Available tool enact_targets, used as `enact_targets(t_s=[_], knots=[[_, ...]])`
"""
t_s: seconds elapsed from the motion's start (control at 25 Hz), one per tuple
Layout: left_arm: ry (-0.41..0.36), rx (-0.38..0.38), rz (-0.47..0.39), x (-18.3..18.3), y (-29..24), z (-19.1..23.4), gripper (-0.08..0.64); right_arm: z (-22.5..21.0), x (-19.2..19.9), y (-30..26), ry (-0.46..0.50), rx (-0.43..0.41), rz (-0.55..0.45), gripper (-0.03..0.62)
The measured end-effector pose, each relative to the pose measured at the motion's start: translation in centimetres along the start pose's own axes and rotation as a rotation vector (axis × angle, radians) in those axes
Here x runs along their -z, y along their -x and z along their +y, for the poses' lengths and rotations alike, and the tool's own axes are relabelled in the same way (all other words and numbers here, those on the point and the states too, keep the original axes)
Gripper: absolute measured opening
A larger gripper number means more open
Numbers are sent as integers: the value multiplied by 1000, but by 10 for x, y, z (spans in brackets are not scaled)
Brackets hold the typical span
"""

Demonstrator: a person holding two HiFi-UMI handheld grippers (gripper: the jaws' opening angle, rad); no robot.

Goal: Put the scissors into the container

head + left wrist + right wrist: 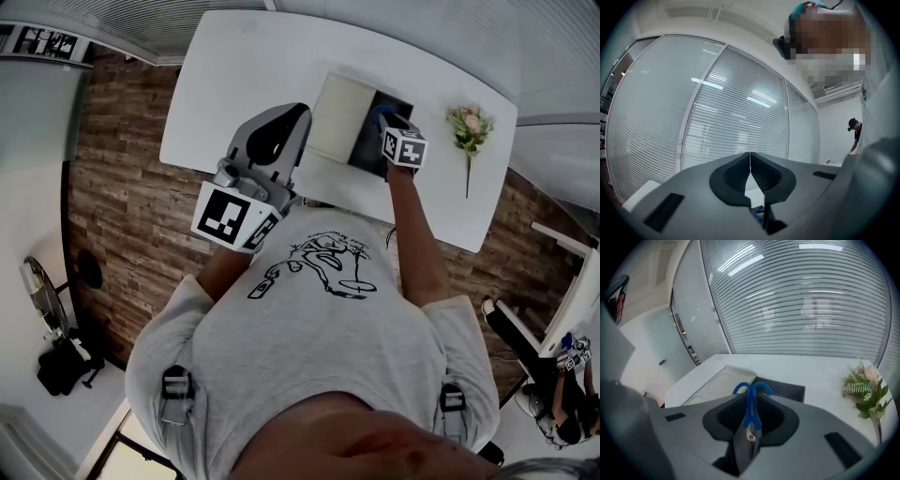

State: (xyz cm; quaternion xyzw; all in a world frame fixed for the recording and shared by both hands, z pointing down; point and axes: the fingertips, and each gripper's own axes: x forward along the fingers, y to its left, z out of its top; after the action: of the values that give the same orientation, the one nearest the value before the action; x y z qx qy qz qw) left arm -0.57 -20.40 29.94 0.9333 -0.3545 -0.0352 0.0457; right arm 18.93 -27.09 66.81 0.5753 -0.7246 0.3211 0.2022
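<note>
My right gripper (751, 397) is shut on the scissors (751, 414). Their blue handle loops stick out forward past the jaw tips and the metal pivot sits between the pads. The loops hang just above the dark open container (787, 389), whose white lid (719, 380) lies to its left. In the head view the right gripper (386, 127) is over the container (366, 141) and the scissors (378, 113) show as a blue spot. My left gripper (267, 150) is raised near the table's front edge; its jaws (750, 157) meet with nothing between them.
A sprig of artificial flowers (469, 127) lies on the white table (244, 84) right of the container, also visible as flowers (865, 390) in the right gripper view. Glass walls with blinds (801, 310) stand behind the table. Another person (855, 136) stands far off.
</note>
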Motion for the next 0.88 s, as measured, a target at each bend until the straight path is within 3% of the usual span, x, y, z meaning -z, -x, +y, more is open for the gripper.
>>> enact_targets(t_s=[0.88], knots=[[4, -11, 7, 4, 4, 6, 20, -23, 2, -34, 96, 98, 140, 81]])
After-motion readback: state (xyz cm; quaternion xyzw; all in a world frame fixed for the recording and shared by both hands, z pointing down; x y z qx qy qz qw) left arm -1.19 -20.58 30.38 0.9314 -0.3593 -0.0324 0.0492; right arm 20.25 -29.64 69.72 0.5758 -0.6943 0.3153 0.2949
